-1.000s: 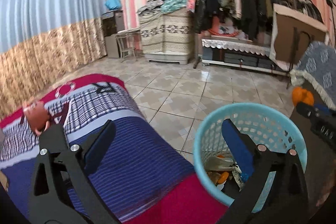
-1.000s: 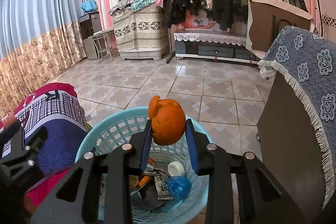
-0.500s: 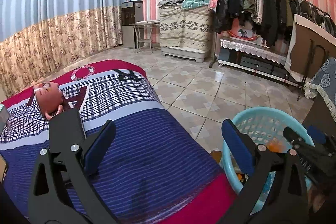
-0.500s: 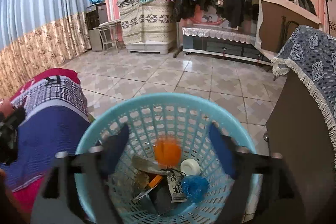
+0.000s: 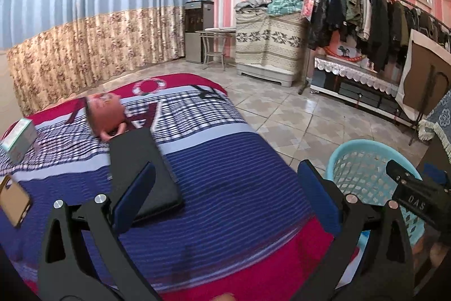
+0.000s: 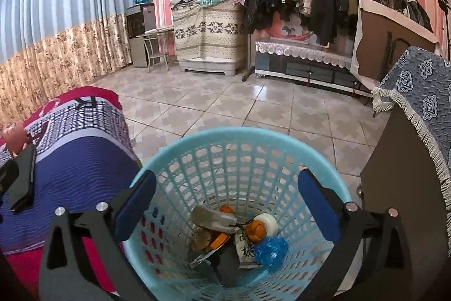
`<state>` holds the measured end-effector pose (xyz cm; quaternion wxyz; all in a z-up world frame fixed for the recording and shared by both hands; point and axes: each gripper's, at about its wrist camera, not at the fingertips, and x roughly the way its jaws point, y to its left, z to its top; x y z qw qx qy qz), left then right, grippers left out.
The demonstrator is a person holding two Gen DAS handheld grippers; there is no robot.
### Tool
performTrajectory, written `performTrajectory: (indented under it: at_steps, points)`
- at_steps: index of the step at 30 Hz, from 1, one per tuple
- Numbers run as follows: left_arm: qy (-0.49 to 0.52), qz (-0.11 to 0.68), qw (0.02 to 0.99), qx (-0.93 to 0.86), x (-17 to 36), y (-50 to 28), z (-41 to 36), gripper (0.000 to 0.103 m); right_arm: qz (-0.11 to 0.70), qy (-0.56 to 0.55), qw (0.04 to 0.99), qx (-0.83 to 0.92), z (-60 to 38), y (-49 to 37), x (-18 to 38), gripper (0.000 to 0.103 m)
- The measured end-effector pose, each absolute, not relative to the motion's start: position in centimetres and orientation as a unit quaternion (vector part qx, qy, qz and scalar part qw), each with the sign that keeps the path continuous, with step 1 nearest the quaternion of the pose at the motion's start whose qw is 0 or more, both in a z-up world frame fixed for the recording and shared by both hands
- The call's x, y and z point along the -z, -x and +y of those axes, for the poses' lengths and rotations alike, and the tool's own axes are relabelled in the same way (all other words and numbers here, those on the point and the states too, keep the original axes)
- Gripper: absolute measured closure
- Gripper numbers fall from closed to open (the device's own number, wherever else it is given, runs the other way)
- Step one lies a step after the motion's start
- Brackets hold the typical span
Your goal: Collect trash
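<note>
With the orange mandarin peel (image 6: pixel 256 229) lying among the scraps at the bottom of the light-blue perforated plastic basket (image 6: pixel 239 137), directly below the empty, wide-spread right gripper (image 6: pixel 227 205), the sensible move is lifting that gripper straight up clear of the rim while the equally spread, empty left gripper (image 5: pixel 222 195) hovers over the bed's (image 5: pixel 225 160) near edge.

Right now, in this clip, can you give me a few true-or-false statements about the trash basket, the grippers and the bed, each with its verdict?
1. The right hand-held gripper is open above the basket. True.
2. It grips an orange peel. False: the peel lies in the basket among the trash.
3. The left hand-held gripper is open over the bed. True.
4. The basket is empty. False: it holds a blue wrapper and other scraps.
5. A small box lies on the bed. True.
</note>
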<state>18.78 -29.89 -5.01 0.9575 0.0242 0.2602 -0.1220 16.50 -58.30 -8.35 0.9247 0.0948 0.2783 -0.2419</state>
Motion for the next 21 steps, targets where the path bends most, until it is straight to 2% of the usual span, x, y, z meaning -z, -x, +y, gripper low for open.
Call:
performTrajectory:
  at_steps: [9,21]
  points:
    - [-0.017,0.266,0.958,0.105,4.2,-14.9,-24.8,0.006,0.298,-0.079,0.929,0.204,-54.8,-15.0,7.4,0.005]
    - [-0.03,0.258,0.96,0.107,2.2,-9.3,-18.7,0.006,0.226,-0.06,0.962,0.144,-46.8,-9.0,3.7,0.005]
